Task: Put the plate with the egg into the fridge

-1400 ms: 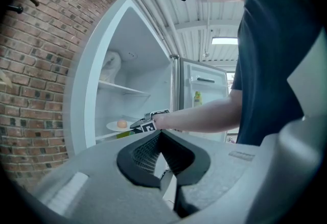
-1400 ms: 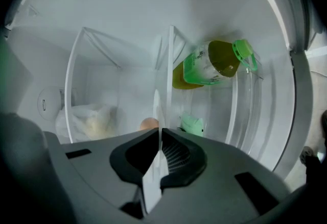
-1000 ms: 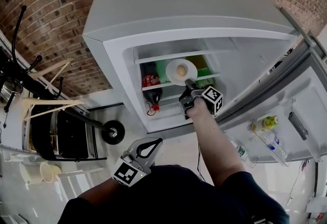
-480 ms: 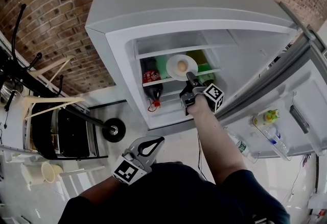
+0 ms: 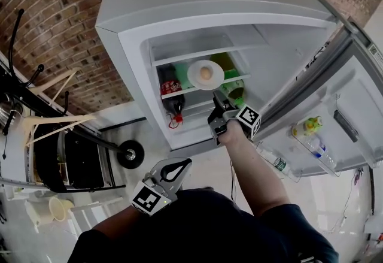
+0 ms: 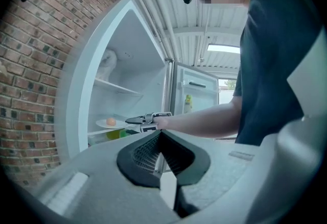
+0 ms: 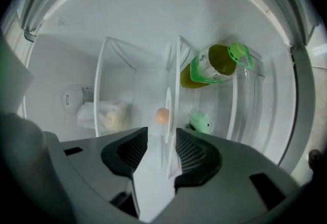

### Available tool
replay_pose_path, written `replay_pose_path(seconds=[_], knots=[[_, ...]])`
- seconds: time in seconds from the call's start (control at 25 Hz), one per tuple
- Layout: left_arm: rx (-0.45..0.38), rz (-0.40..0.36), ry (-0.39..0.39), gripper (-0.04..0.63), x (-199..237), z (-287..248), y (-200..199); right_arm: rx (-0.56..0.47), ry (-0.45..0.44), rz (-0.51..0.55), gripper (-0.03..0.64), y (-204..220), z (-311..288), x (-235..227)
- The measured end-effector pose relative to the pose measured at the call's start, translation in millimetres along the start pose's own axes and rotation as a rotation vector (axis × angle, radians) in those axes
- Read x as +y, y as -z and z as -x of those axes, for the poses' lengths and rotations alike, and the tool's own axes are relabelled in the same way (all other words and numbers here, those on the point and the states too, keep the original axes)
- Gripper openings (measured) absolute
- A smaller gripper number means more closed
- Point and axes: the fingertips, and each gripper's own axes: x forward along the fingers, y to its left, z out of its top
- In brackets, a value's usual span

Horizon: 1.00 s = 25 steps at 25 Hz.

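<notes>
The white plate (image 5: 192,77) with a brown egg (image 5: 205,73) on it lies on the middle glass shelf of the open fridge (image 5: 134,58). My right gripper (image 5: 217,99) reaches in at the plate's near edge. In the right gripper view the plate (image 7: 167,108) shows edge-on, its rim between the jaws, with the egg (image 7: 162,115) just beyond. The right gripper (image 7: 162,134) is opening, and its pads stand off the rim. My left gripper (image 5: 187,163) hangs low by my body, shut on nothing, with its tips (image 6: 159,134) meeting. From there I see the plate (image 6: 102,124) and egg (image 6: 111,122) on the shelf.
A cola bottle (image 5: 173,91) stands left of the plate and a green-capped bottle (image 5: 233,85) lies to its right. A white bag (image 7: 106,115) sits on the shelf above. The open fridge door (image 5: 335,136) at right holds small bottles. A brick wall and a black cart (image 5: 78,160) are at left.
The right gripper's jaws have opened off the plate's rim, and the plate now rests on the shelf. The left gripper has stayed where it was.
</notes>
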Motion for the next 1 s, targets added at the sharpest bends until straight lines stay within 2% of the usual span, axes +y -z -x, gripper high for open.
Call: replay_pose_path(seconds=[0.36,0.52,0.84,1.0], knots=[[-0.02,-0.001,0.063,0.003,-11.8,-8.0,-3.4,0.031,-0.1,0.006,0.169,25.9,76.0,44.7],[-0.025,-0.005,0.083,0.003,-16.1,-11.8,-6.2,0.066,-0.12,0.055,0.169,43.5,104.7,53.7],[-0.023,-0.009,0.104,0.003,-18.5,-14.9,-9.6,0.175,-0.117,0.228,0.166,77.4,153.9,43.0],[-0.026,0.004,0.107,0.003,-16.2,-16.0,-12.6,0.237,-0.141,0.422,0.141,91.9,169.4,48.9]])
